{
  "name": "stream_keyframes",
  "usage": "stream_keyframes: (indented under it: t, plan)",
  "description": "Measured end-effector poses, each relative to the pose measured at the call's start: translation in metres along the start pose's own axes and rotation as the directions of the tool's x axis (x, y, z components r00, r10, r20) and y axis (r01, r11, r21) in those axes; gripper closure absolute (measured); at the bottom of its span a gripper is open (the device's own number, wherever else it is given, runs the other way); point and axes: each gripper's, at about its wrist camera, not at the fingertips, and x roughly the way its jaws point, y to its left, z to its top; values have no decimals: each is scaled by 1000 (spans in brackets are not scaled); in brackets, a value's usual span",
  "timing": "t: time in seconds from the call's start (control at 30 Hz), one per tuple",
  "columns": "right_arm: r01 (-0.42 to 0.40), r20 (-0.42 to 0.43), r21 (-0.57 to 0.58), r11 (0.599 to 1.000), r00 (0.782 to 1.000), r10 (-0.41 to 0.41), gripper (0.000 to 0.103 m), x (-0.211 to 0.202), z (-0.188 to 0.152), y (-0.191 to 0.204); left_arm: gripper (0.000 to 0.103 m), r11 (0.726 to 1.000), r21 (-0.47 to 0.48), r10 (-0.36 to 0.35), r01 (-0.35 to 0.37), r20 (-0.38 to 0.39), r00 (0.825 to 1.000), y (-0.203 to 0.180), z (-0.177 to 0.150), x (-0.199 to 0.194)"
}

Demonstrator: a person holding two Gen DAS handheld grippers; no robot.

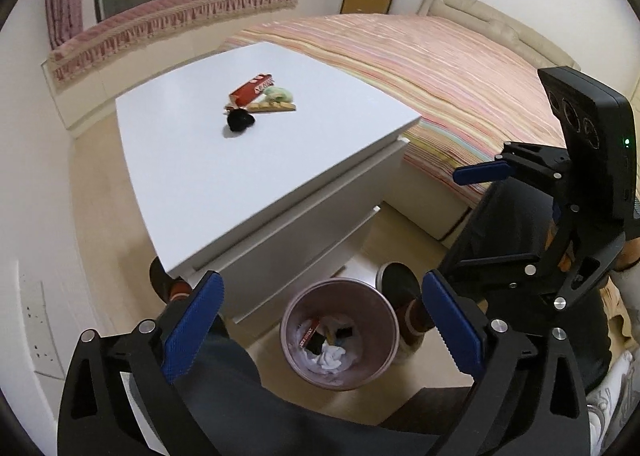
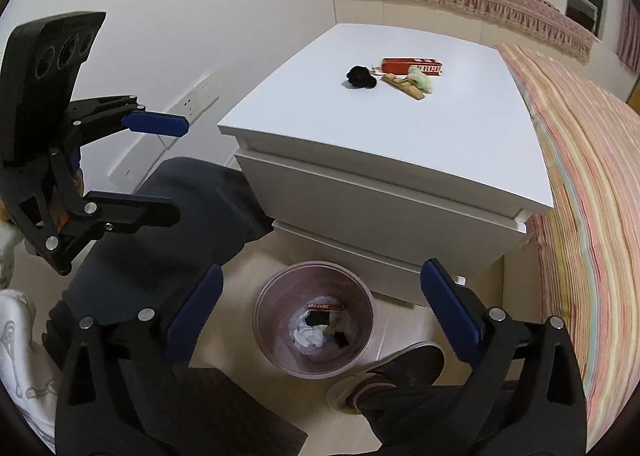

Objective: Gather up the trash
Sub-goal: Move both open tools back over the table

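Lying on the nightstand (image 2: 400,160), a red box (image 2: 412,66) reads "SURPR".

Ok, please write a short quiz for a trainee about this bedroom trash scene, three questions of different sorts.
1. True or false: the round pink trash bin on the floor already holds trash.
2. Which lies on the white nightstand? A) red flat carton B) glass bottle C) metal spoon
3. Fill in: the left gripper and right gripper are both ____.

Key: 1 true; 2 A; 3 open.
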Motion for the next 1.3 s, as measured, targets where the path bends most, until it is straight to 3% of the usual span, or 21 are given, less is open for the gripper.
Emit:
stream_keyframes:
  t: [0.37, 0.73, 1.3]
  plan:
    - [37, 14, 41, 998, 999, -38, 5, -3, 20, -24, 8, 1000, -24, 11, -11, 27, 1000, 14, 18, 4]
    - [73, 44, 28, 997, 996, -75, 4, 4, 77, -55, 8, 999, -21, 28, -27, 64, 998, 41, 68, 20]
    - [48, 49, -32, 998, 998, -47, 6, 68, 153, -110, 8, 999, -24, 22, -22, -4, 1000, 80, 118, 89]
